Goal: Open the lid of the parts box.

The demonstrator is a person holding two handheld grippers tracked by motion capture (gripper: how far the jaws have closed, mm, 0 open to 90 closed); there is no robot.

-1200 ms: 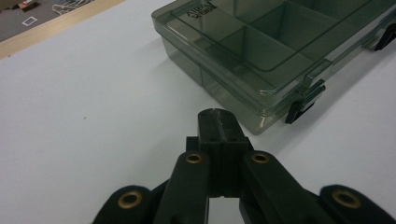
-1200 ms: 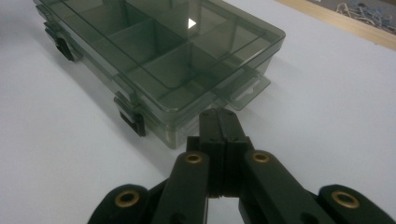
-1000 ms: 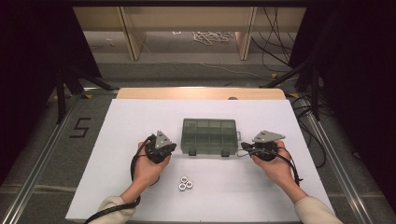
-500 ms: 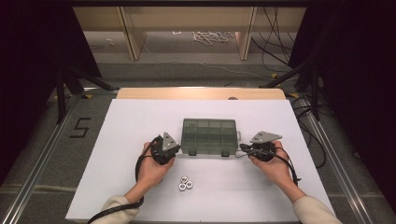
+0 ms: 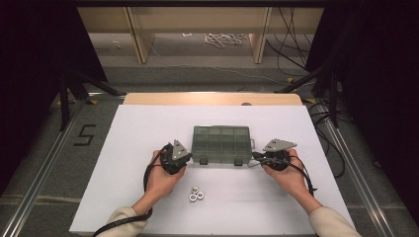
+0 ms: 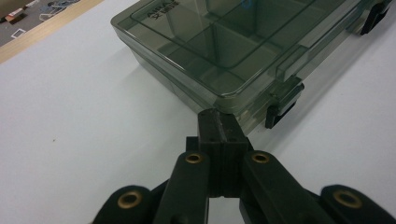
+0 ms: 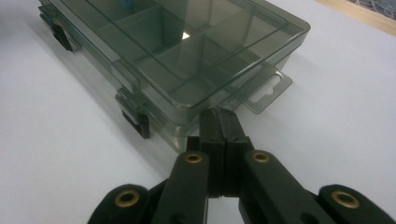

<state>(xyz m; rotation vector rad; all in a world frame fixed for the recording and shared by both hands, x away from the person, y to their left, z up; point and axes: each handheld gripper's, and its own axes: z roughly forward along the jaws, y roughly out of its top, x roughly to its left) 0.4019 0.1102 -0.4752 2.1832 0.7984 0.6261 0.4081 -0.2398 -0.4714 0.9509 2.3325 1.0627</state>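
Note:
A smoky clear compartment box (image 5: 221, 144) lies closed on the white table top (image 5: 148, 128), its two dark latches on the near side. My left gripper (image 5: 187, 159) is shut, and its tip touches or nearly touches the box's near left corner (image 6: 233, 100) beside a latch (image 6: 280, 109). My right gripper (image 5: 255, 159) is shut as well, its tip at the near right corner (image 7: 187, 126), just by the hang tab (image 7: 266, 95). Nothing sits between either pair of jaws. Three metal nuts (image 5: 197, 194) lie together in front of the box, near the left hand.
A wooden strip (image 5: 212, 98) runs along the table's far edge. Beyond it the floor holds cables (image 5: 222, 38) and wooden legs. Metal rails (image 5: 356, 173) flank the table on both sides. Open white surface stretches left, right and behind the box.
The left gripper shifted slightly right toward the box's near left corner. The right gripper and the box have stayed put.

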